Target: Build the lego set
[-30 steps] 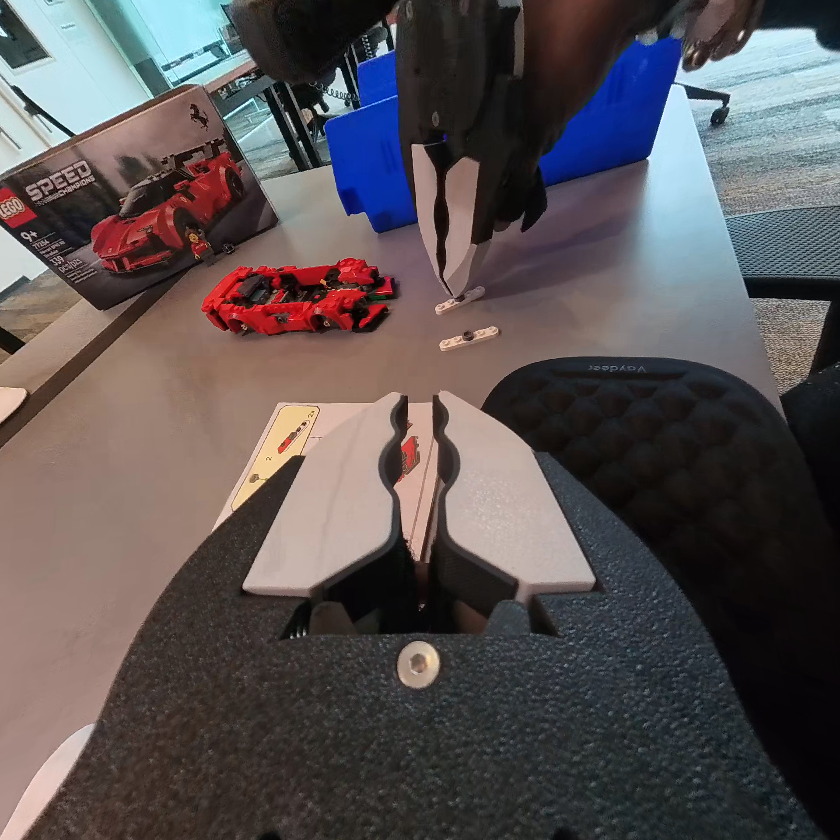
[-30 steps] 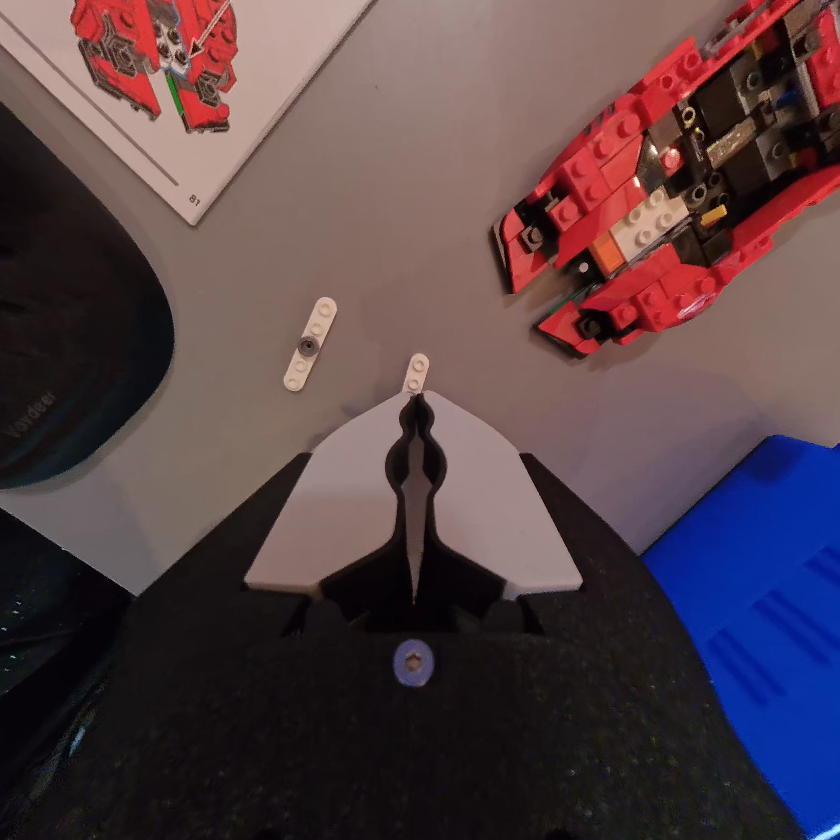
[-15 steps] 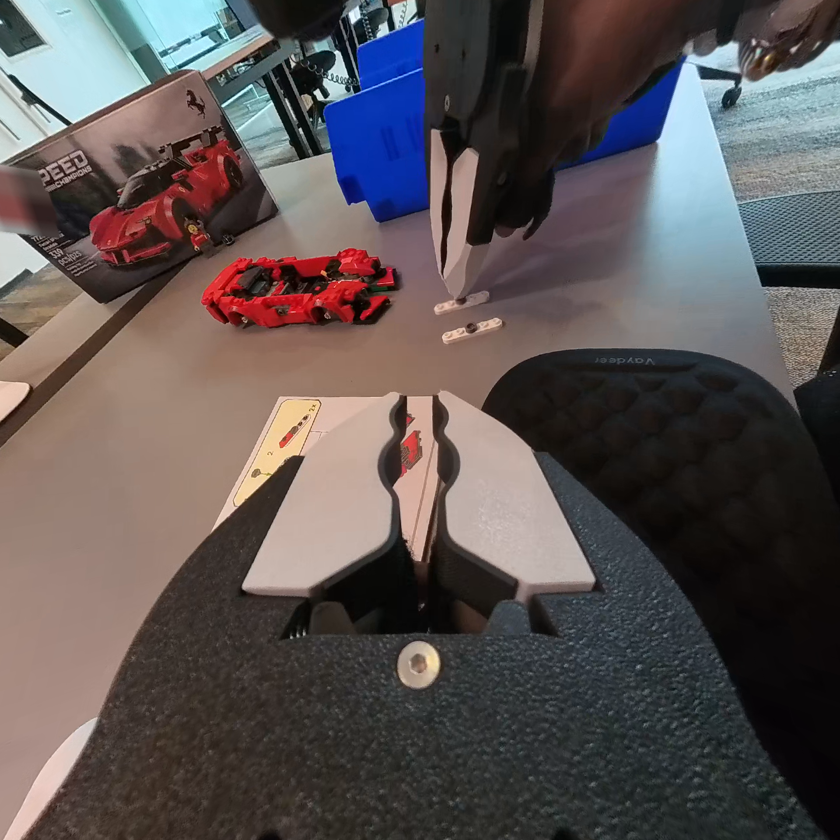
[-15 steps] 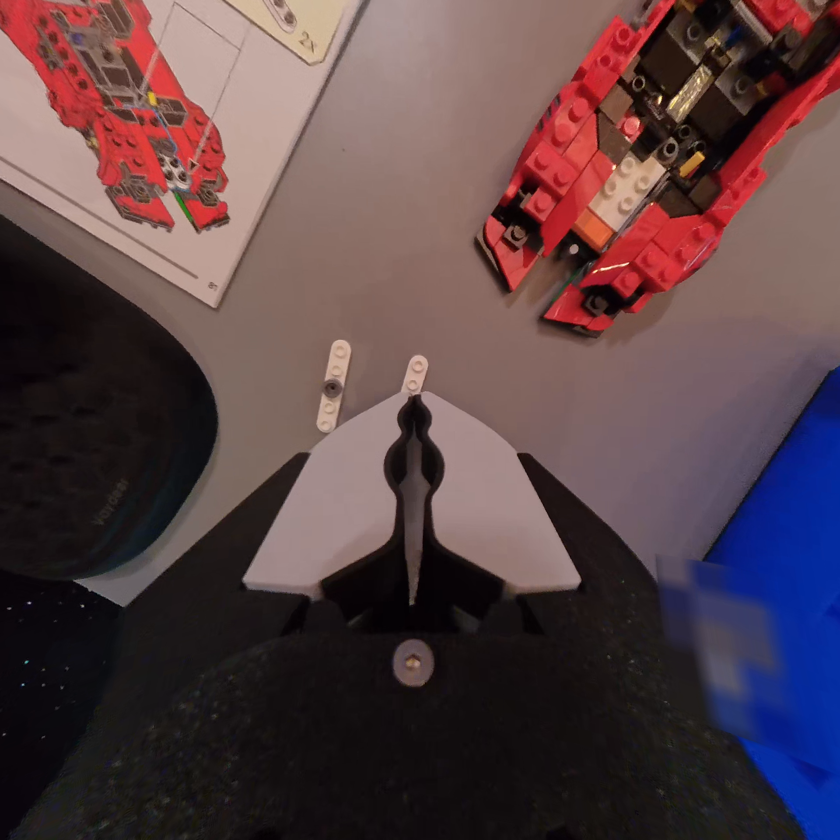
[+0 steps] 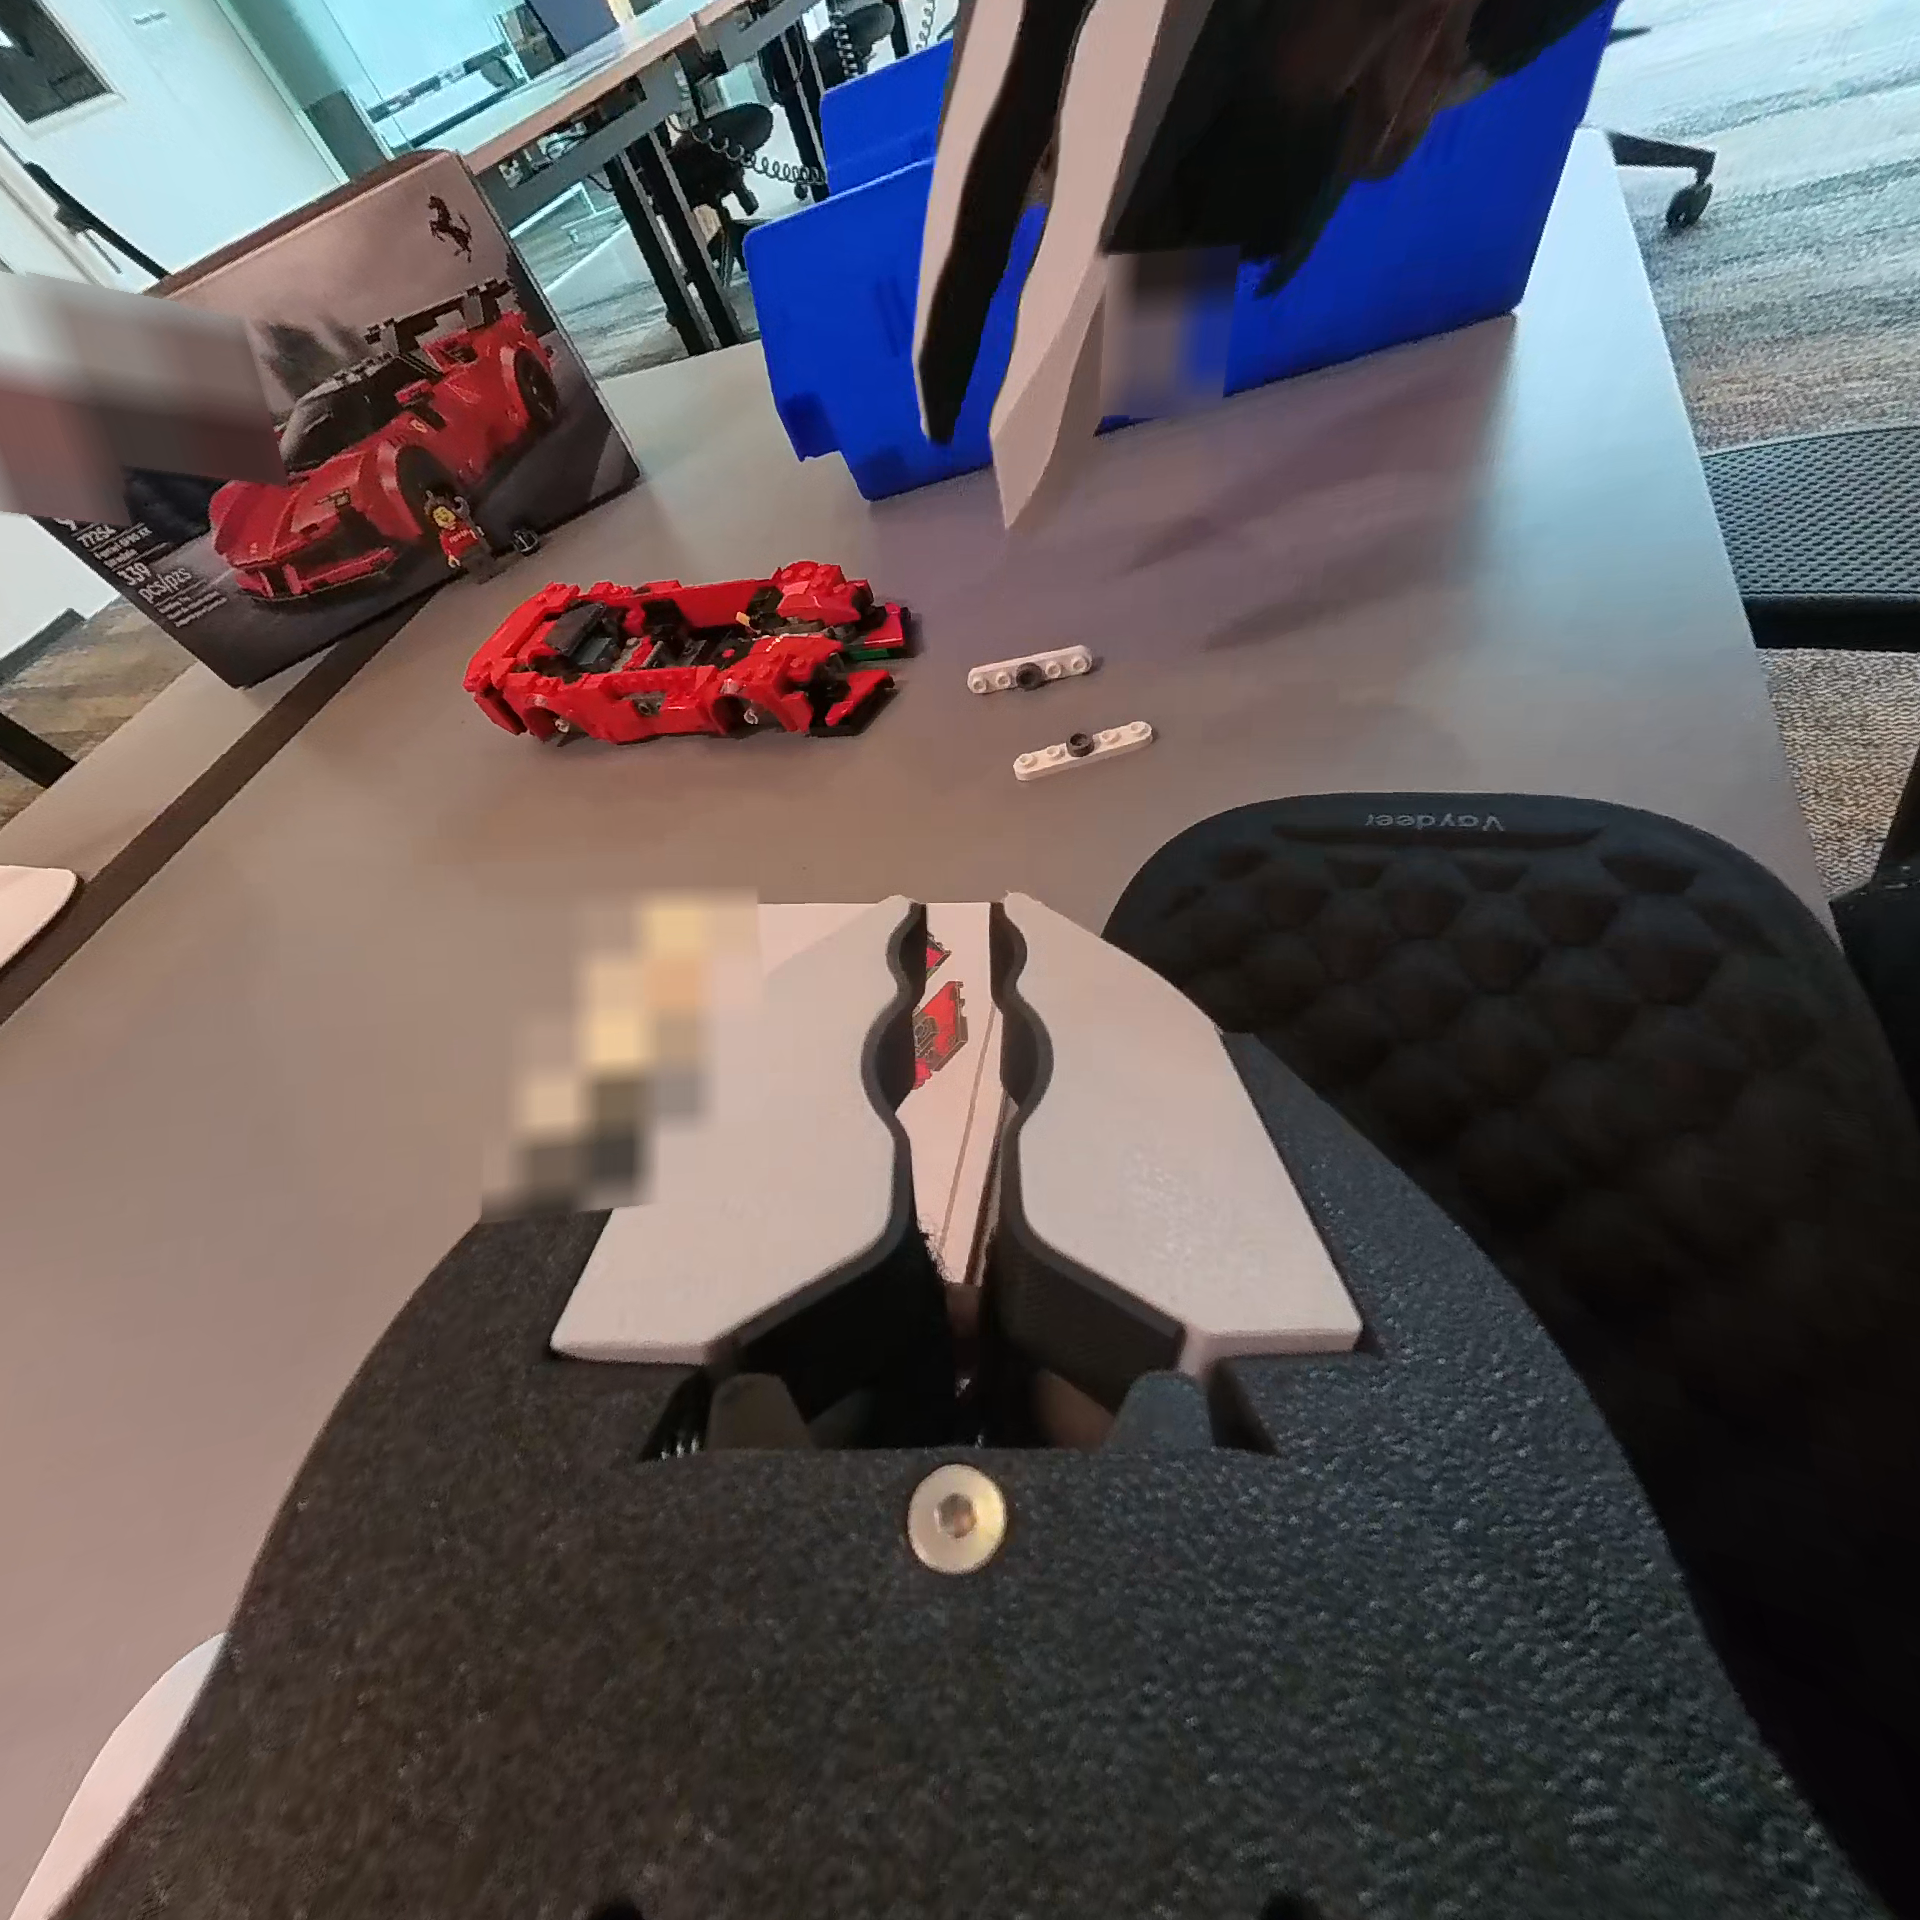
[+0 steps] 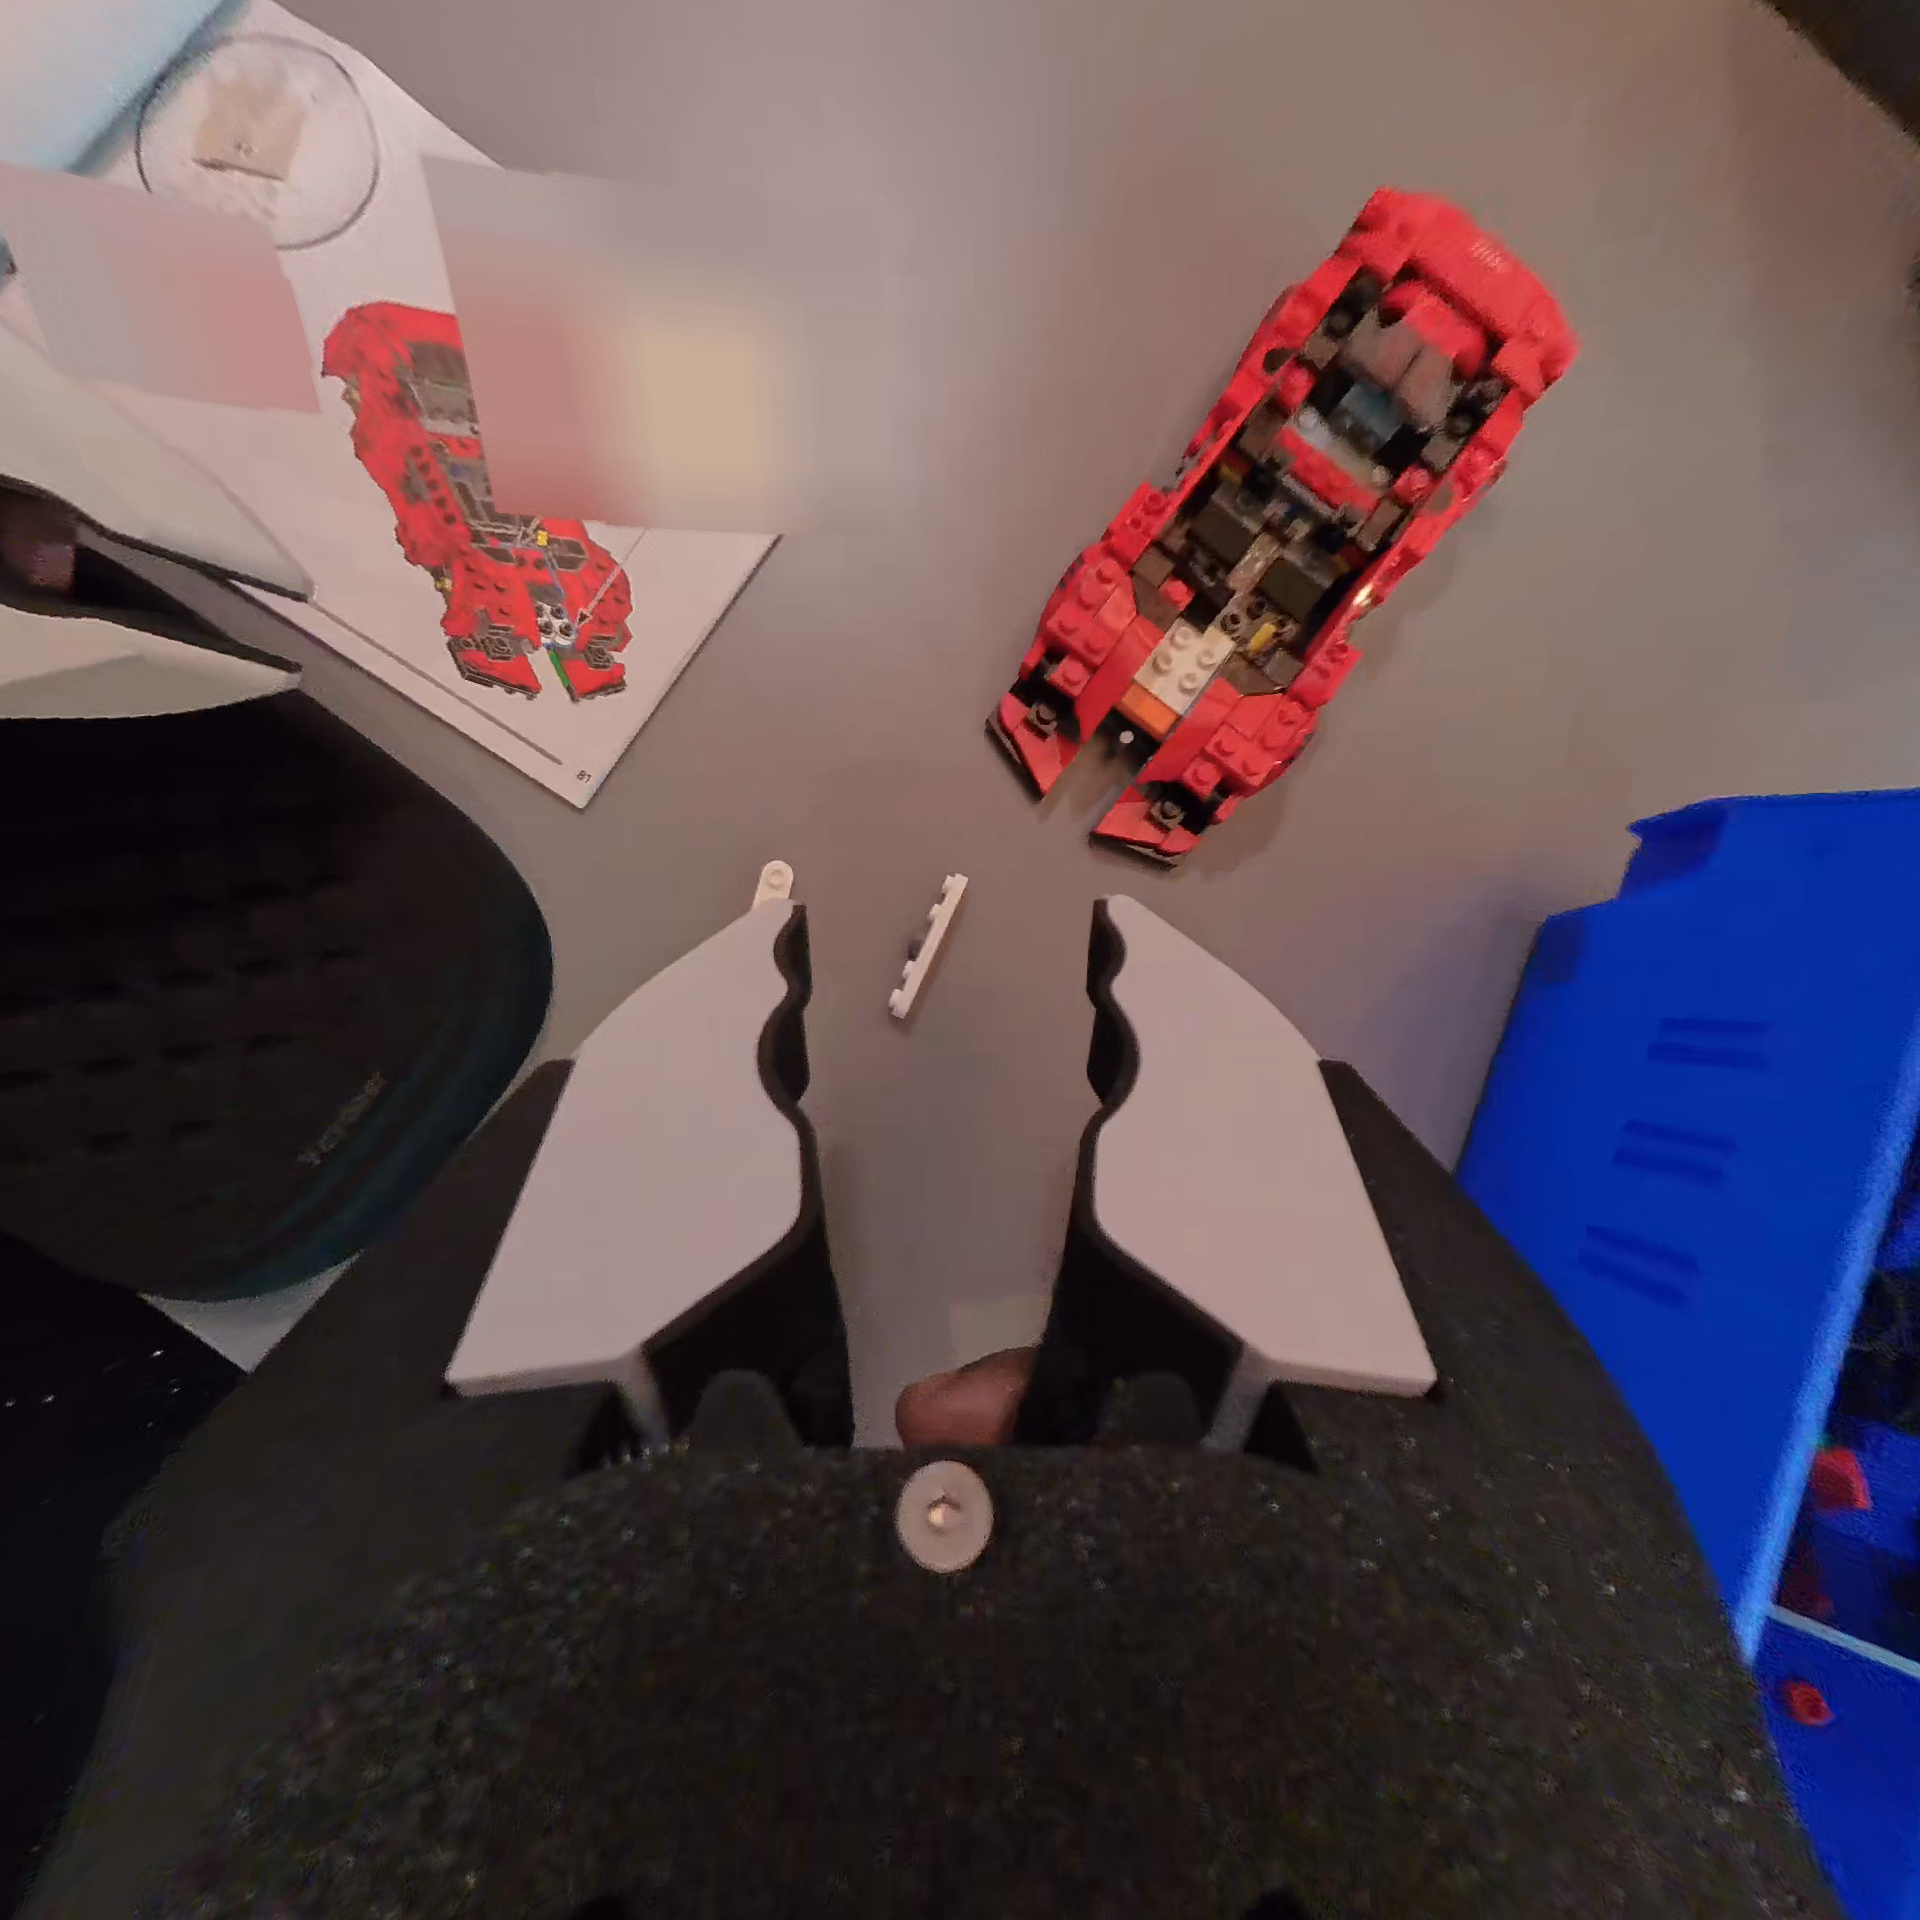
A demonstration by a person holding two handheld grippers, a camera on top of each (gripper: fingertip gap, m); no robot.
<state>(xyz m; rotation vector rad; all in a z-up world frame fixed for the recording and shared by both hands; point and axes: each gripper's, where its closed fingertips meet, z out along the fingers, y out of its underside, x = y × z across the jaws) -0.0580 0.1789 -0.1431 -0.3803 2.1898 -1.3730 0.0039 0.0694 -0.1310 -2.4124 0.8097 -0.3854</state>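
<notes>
A partly built red lego car (image 5: 686, 665) lies on the grey table (image 5: 260, 1039); it also shows in the right wrist view (image 6: 1288, 520). Two small white plates with a dark stud lie right of it: the far one (image 5: 1029, 673) and the near one (image 5: 1081, 748). My right gripper (image 6: 945, 909) is open and empty, raised over the far plate (image 6: 928, 961); the near plate (image 6: 774, 881) peeks out past its left finger. It is blurred in the left wrist view (image 5: 982, 468). My left gripper (image 5: 961, 906) rests low over the instruction booklet (image 6: 582, 623), jaws a narrow gap apart, holding nothing.
The set's box (image 5: 395, 416) stands at the back left. A blue parts bin (image 5: 1351, 239) stands behind the plates, at the right in the right wrist view (image 6: 1714, 1143). A black cushion (image 5: 1507, 1039) covers the table's near right. The near plate (image 6: 774, 881) sits 6 cm or so from the ends of my right fingers. Look for it in the left wrist view (image 5: 1031, 762) too.
My right gripper has opened, let go of the far white plate and risen off the table. The plate stays on the table. My left gripper has not moved.
</notes>
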